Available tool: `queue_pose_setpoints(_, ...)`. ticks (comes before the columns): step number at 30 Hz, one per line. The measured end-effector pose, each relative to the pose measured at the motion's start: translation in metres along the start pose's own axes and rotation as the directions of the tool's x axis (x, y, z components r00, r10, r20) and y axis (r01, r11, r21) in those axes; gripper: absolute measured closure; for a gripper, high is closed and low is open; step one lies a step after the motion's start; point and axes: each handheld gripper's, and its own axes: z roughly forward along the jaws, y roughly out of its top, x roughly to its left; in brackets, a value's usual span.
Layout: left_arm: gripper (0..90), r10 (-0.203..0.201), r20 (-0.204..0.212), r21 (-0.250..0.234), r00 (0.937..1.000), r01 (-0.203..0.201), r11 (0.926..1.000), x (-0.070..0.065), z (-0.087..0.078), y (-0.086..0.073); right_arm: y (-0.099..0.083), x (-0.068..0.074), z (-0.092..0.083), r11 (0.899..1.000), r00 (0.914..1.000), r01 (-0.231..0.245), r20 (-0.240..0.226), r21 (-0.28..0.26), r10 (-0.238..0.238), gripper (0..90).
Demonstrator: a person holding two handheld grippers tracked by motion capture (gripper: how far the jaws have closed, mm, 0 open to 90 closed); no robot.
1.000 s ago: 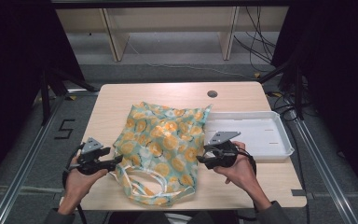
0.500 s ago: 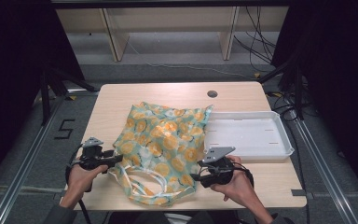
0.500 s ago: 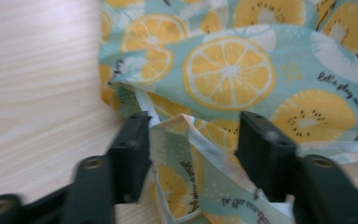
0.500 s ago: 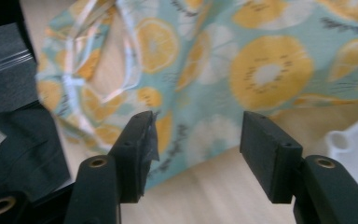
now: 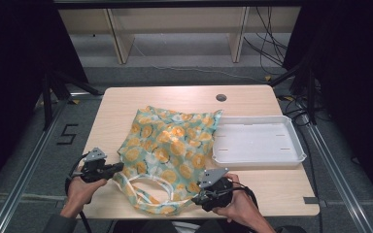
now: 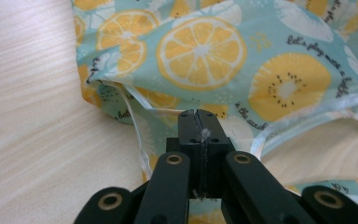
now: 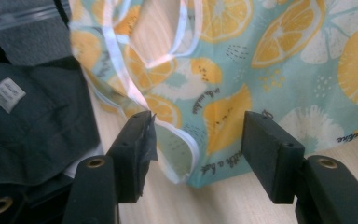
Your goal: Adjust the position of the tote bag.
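Hands low at the table edge: left tool (image 5: 119, 166) just pinched shut on the bag (image 5: 175, 141) hem, right tool (image 5: 197, 196) agape astride its corner.

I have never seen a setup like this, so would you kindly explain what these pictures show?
A person at a wooden table holds a hand-operated gripper in each hand. One camera looks down from above; two others ride on the grippers, looking along their black jaws. On the table lie a fruit-print cloth bag and an empty white tray. The left gripper has just closed its jaws at the bag's edge, apparently pinching its white trim. The right gripper stands open around the bag's corner.
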Motion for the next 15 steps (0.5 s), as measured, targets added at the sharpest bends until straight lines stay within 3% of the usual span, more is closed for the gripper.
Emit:
queue_pose_setpoints(1, 89.6, 0.015, 0.003, 0.015, 0.9999, -0.015, 0.9998, 0.000, -0.002, -0.001, -0.001, 0.000, 0.001, 1.000, 1.0000, 0.001, -0.004, 0.013, -0.001, 45.2)
queue_pose_setpoints(3, 89.6, -0.013, 0.004, -0.004, 0.9999, 0.013, 0.9999, -0.003, -0.003, -0.004, -0.003, 0.000, 0.004, 1.000, 1.0000, -0.005, 0.007, 0.024, 0.005, 48.9)
queue_pose_setpoints(4, 89.6, -0.013, 0.004, -0.004, 0.9999, 0.013, 0.9999, -0.003, -0.003, -0.004, -0.004, -0.001, 0.006, 0.999, 0.9997, 0.021, 0.009, 0.038, -0.021, 53.7)
queue_pose_setpoints(5, 89.6, 0.023, 0.008, 0.024, 0.9997, -0.023, 0.9994, -0.001, -0.006, -0.005, -0.004, -0.001, 0.006, 0.999, 0.9997, 0.021, 0.009, 0.038, -0.021, 53.7)
queue_pose_setpoints(8, 89.6, -0.010, 0.010, -0.008, 0.9999, 0.010, 0.9999, -0.005, -0.008, -0.008, -0.009, -0.003, 0.007, 0.997, 0.9989, 0.030, 0.034, 0.076, -0.032, 75.0)
queue_pose_setpoints(9, 89.6, 0.010, 0.014, 0.011, 0.9999, -0.010, 0.9999, -0.004, -0.010, -0.009, -0.011, -0.008, 0.005, 0.995, 0.9981, 0.039, 0.043, 0.092, -0.043, 85.1)
queue_pose_setpoints(11, 89.6, 0.016, 0.018, 0.010, 0.9997, -0.017, 0.9998, -0.006, -0.012, -0.010, -0.013, -0.012, 0.004, 0.994, 0.9968, 0.064, 0.042, 0.087, -0.068, 88.6)
queue_pose_setpoints(12, 89.6, -0.002, 0.024, -0.015, 0.9997, 0.002, 0.9999, -0.010, -0.012, -0.012, -0.016, -0.017, 0.001, 0.994, 0.9964, 0.057, 0.057, 0.090, -0.062, 90.0)
queue_pose_setpoints(15, 89.5, 0.006, 0.030, -0.011, 0.9995, -0.005, 0.9999, -0.015, -0.014, -0.014, -0.018, -0.022, -0.002, 0.994, 0.9958, 0.051, 0.071, 0.097, -0.058, 90.0)
